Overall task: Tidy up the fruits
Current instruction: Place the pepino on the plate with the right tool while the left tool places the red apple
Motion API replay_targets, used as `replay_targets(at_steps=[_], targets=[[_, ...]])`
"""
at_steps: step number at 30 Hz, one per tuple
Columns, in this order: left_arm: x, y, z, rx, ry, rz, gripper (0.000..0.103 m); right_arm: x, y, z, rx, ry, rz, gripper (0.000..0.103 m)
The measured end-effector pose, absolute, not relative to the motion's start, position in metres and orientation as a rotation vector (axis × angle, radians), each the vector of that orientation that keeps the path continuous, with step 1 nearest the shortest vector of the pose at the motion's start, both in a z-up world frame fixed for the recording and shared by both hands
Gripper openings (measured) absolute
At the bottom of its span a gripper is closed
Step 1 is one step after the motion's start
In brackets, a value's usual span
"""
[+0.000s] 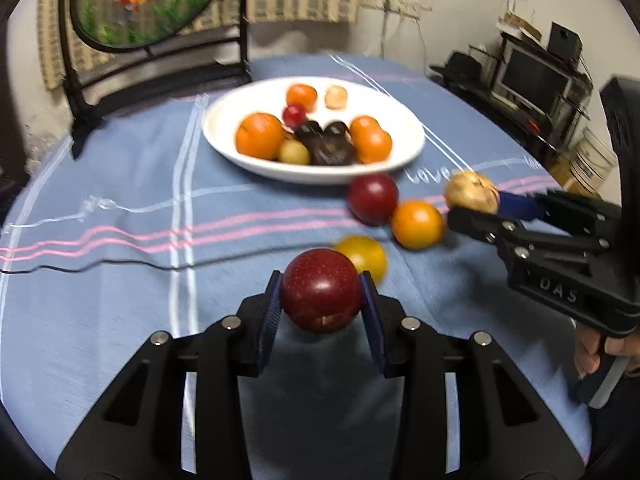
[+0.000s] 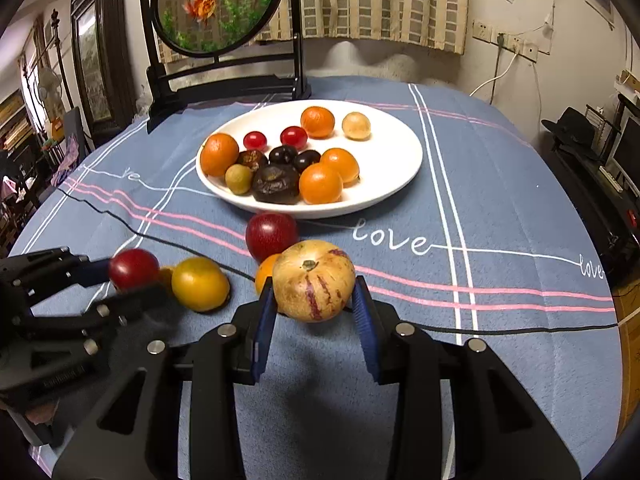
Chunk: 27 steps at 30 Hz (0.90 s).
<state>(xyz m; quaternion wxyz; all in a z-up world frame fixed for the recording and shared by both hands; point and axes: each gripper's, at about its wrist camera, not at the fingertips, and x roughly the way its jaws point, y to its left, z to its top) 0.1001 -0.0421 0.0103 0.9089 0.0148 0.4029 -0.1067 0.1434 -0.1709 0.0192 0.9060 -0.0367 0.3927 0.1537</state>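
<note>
The left gripper (image 1: 321, 294) has its blue pads pressed against both sides of a dark red plum (image 1: 321, 290), the jaws narrowed to the fruit's width. Just beyond those jaws, partly hidden behind the plum, a yellow fruit (image 1: 366, 254) lies on the blue striped tablecloth (image 1: 120, 280).

The right gripper (image 2: 314, 300) likewise clamps a pale yellow fruit with purple streaks (image 2: 314, 280), a pad on each flank, stem end facing the camera. Whether either held fruit is clear of the cloth cannot be told. Directly behind the right jaws an orange fruit (image 2: 266, 272) peeks out, touching or nearly touching a second red plum (image 2: 271, 236) just past it. From the left wrist view, these two lie between the two grippers, ahead and to the right of the left jaws.

Farther ahead of both sets of jaws sits a white plate (image 2: 400, 152), its near rim just behind the loose red plum. It holds several orange fruits, two small red ones, dark purple ones and pale yellowish ones. Beyond the plate stands a round framed goldfish screen (image 2: 218, 8) on a black stand.
</note>
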Motion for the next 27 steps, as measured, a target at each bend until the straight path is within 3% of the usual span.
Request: replay_targets(at_steps=[27], targets=[[0.203,-0.056,0.042,-0.015,0.794,-0.145,0.039,0.182,-0.169,0.056,-0.046,0.626,0.216,0.038]])
